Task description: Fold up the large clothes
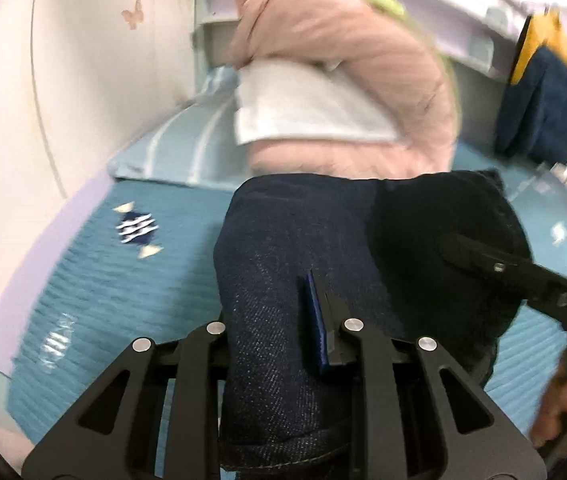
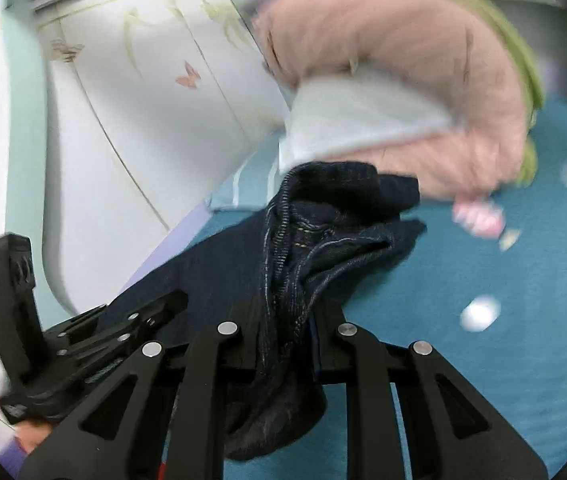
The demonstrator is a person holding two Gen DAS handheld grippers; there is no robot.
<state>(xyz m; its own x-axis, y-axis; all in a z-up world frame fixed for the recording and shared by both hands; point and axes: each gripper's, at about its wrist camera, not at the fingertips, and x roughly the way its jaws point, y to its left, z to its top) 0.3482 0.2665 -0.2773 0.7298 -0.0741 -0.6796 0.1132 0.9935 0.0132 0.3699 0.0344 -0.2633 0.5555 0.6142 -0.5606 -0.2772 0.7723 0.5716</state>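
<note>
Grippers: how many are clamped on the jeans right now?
2. The left gripper pinches a jeans fold; the right gripper holds the bunched waistband.

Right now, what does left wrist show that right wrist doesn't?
Left wrist only: a navy and yellow garment hanging at the far right, a striped blue pillow, and the right gripper reaching in from the right.

Right wrist only: the jeans' bunched, stitched seams and the left gripper seen from the side.

Both: dark jeans, each gripper shut on them, the pink jacket with white lining, the teal bedspread and butterfly wall.
</note>
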